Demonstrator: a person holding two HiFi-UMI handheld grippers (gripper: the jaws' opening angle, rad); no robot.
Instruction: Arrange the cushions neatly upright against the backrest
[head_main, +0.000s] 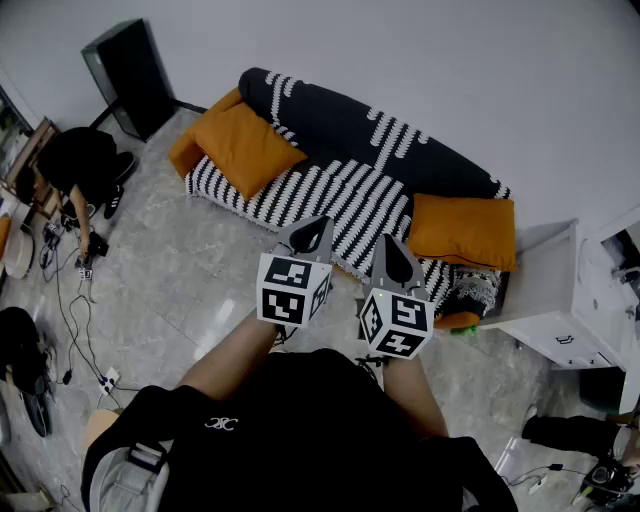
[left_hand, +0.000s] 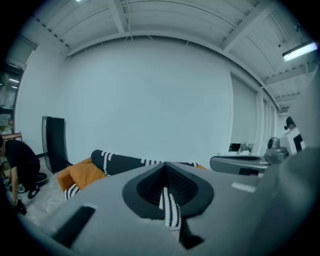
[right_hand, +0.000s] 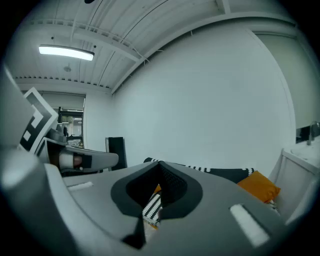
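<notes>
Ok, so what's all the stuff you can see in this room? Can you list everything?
sofa: one, black and white stripes, against the white wall
left cushion: one, orange, on the seat at the sofa's left end; more orange shows behind it, I cannot tell what
right cushion: one, orange, on the seat at the sofa's right end
tall box: one, black, on the floor left of the sofa
cabinet: one, white, right of the sofa
other person: one, in black, crouching at far left
floor: grey, shiny
left gripper: one, grey, shut, empty, in front of the sofa
right gripper: one, grey, shut, empty, beside it
</notes>
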